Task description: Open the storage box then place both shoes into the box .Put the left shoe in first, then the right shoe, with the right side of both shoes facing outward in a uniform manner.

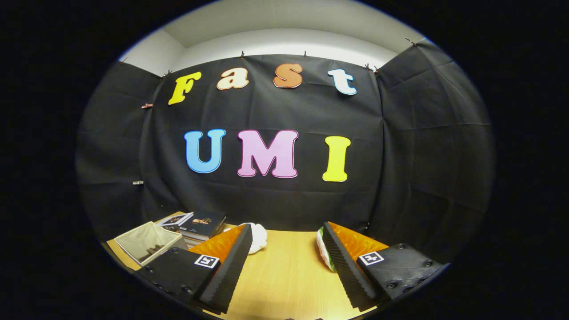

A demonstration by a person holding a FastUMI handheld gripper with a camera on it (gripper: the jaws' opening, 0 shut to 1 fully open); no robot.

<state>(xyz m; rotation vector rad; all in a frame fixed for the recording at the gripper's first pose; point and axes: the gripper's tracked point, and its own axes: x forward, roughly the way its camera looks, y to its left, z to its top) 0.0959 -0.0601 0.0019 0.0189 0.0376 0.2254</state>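
My gripper [286, 233] is open above the wooden table [284, 275], its two fingers spread wide with nothing between them. Just past the left fingertip lies a white shoe [258, 238], partly hidden by that finger. Another shoe [323, 252], white with a green edge, pokes out from behind the right finger. A grey fabric box [146, 242] sits open-topped to the left of the left finger; something dark lies inside it.
A stack of books [200, 224] rests behind the box, by the black cloth wall [275, 200]. The cloth wall closes the table at the back and on both sides.
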